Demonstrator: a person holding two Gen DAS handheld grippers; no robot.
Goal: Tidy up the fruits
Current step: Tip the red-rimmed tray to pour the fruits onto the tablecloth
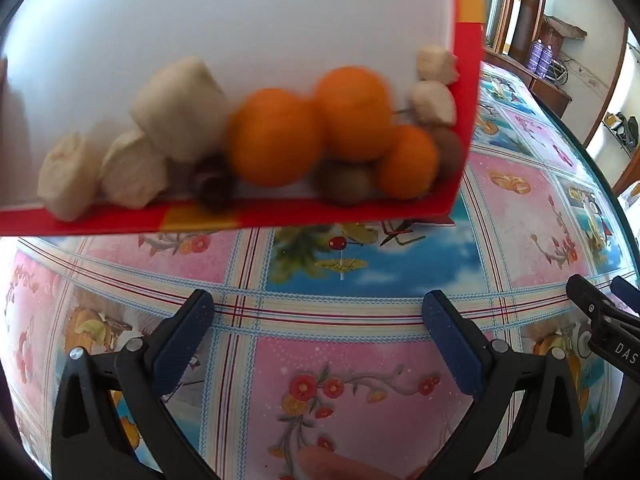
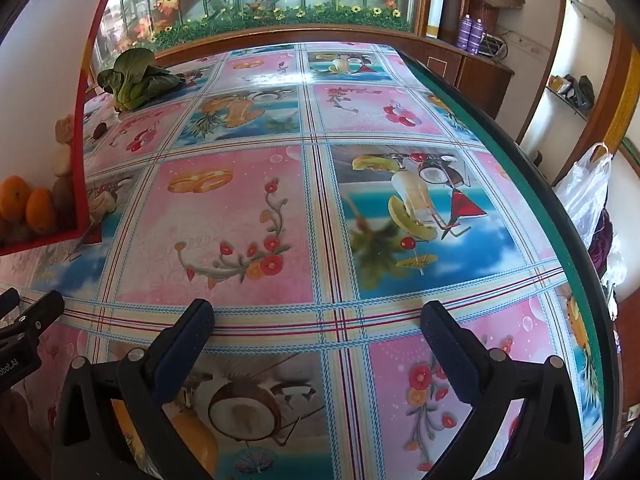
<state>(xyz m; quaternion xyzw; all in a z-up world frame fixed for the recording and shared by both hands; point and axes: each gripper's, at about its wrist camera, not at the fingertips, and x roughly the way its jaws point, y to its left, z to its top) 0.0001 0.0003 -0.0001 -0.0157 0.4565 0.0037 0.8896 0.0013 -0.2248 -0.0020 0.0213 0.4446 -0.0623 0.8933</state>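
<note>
In the left wrist view a tilted red box lid (image 1: 248,216), white inside with a red rim and yellow patches, hangs above the patterned tablecloth (image 1: 360,380); its contents lie piled against the lower rim; from the left come three pale, lumpy pieces (image 1: 132,168), the largest of them raised behind the other two; next a small dark, blurred fruit (image 1: 212,184) sits at the rim; then three oranges (image 1: 276,136), round and bright, two large and one smaller at the right; a brown kiwi-like fruit (image 1: 346,184) lies between them at the rim, and another brown one (image 1: 448,152) rests against the right wall; two more pale pieces (image 1: 434,102) are stacked in the right corner above it; motion blur softens all of them; the left gripper (image 1: 320,312) stands below the lid with its blue-padded jaws spread wide and nothing between them, only cloth beneath; part of the other gripper shows at the right edge

In the right wrist view the same lid (image 2: 82,128) fills the left edge, two oranges (image 2: 40,210) visible in its corner; beyond it a head of leafy greens (image 2: 136,76) lies on the table, with one small dark fruit (image 2: 100,130) near it on the cloth; the right gripper (image 2: 320,316) hovers over the tablecloth, jaws spread wide and empty; a white plastic bag (image 2: 588,192) hangs off the table's right side
</note>
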